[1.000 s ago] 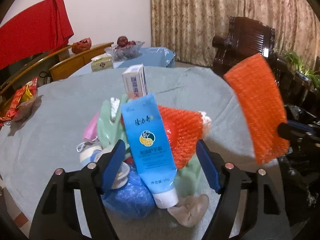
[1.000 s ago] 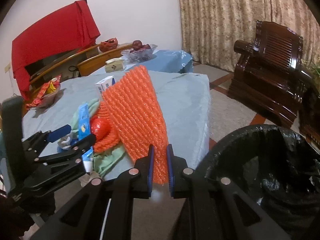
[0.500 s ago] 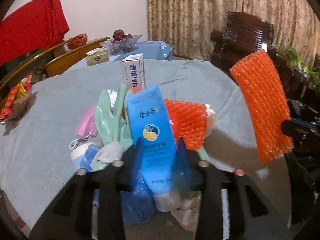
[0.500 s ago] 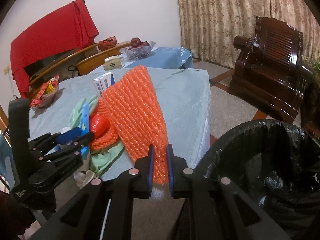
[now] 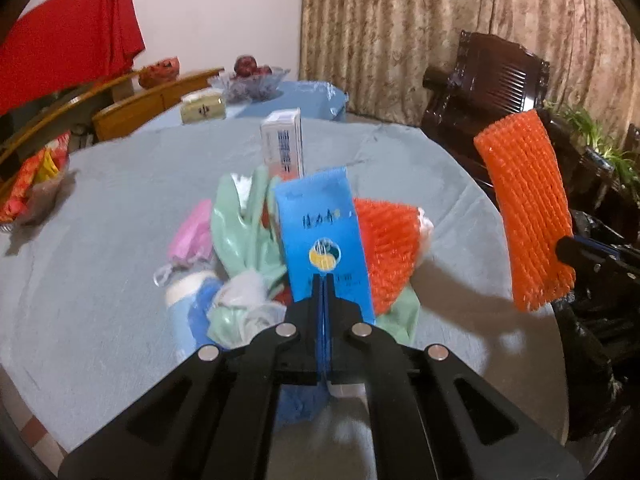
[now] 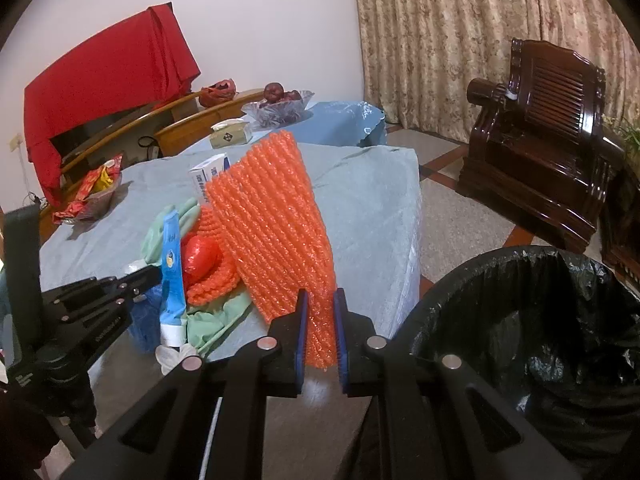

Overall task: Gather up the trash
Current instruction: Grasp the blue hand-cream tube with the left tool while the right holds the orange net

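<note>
Jaws of the left gripper [image 5: 325,280], wide apart around the blue tube [image 5: 322,236] a second ago, are now pressed together on its lower body; the tube stands upright at the front of the trash pile, cap end down, apparently no longer resting its weight on the counter [image 5: 100,248], though that is hard to confirm. Jaws of the right gripper [image 6: 320,332] are, as before, narrowed on the bottom edge of the orange foam net [image 6: 276,224], which is held upright off the counter's near edge, just beside the black-lined bin [image 6: 532,320]. Change recorded: left grasp newly completed; right grasp unchanged. Meaning for the task, as a judgement: both items are secured, and the net, nearest the bin, looks ready to drop first. Remaining in the pile: a second orange net [image 5: 386,244] touching the tube's right side, green gloves [image 5: 244,232], a pink mask [image 5: 190,236], blue and white wrappers [image 5: 208,300], a small white box [image 5: 282,146] standing behind. Farther off: snack bags [image 5: 34,176], a fruit bowl [image 5: 250,78], a dark wooden armchair [image 6: 536,128].
</note>
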